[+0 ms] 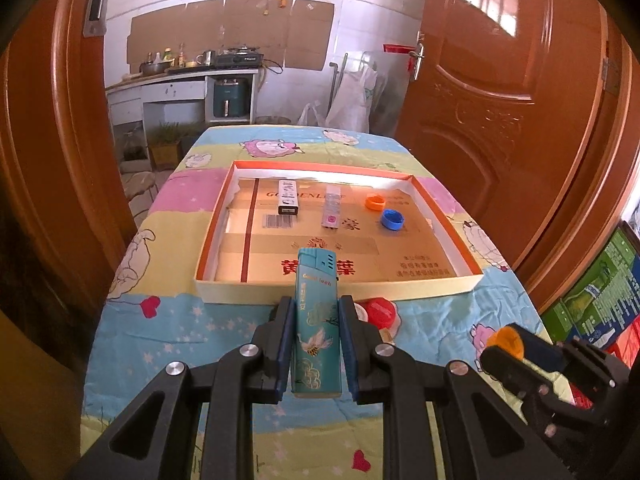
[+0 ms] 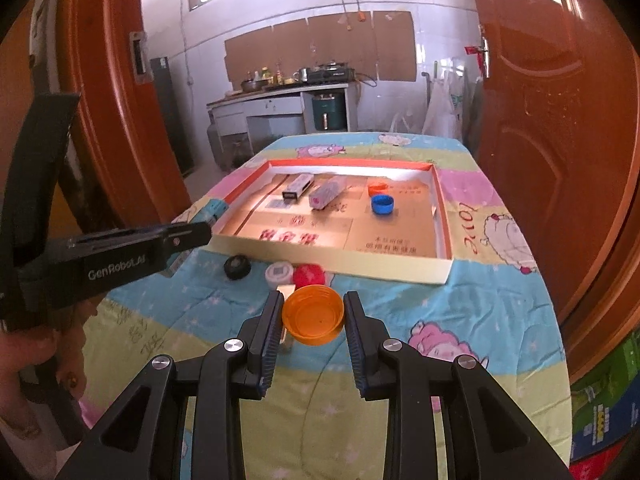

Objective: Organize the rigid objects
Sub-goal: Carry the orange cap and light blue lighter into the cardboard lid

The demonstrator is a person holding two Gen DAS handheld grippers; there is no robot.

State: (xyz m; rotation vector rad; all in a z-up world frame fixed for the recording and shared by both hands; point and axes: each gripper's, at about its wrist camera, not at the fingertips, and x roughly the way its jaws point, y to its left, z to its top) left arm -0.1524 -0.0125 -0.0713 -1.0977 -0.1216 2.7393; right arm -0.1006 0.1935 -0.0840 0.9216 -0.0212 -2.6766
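Left wrist view: my left gripper (image 1: 316,344) pinches the teal lighter (image 1: 315,320) between its fingers, long axis pointing away toward the shallow box (image 1: 336,288); much of the lighter sticks out past the pads.

Right wrist view: my right gripper (image 2: 313,320) has its fingers pressed on the rim of an orange cap (image 2: 313,314), open side up and toward the camera.

Already sorted: a dark lighter (image 1: 288,198) and a pale lighter (image 1: 331,210) lie side by side at the far left of the box; a small orange cap (image 1: 375,202) and a blue cap (image 1: 392,218) sit near each other at the far right.

Not yet sorted: on the counter just before the box's near wall are a black cap (image 2: 237,267), a white cap (image 2: 279,273) and a red cap (image 2: 308,274).

Risk, lighter: held by the smooth sides low down, it could pivot or slide out if I tilt it, and drop short of the box.

Risk, cap: I grip a round, thin rim at two points; a squeeze off centre could pop it out sideways onto the cloth.

Risk, near wall: coming in too low, either item could catch the box's near wall and shove the light box across the cloth.

Risk, crowding: my two grippers are close together; crossing paths could knock one load loose.

Risk, placement: setting down carelessly could nudge the rows already laid.
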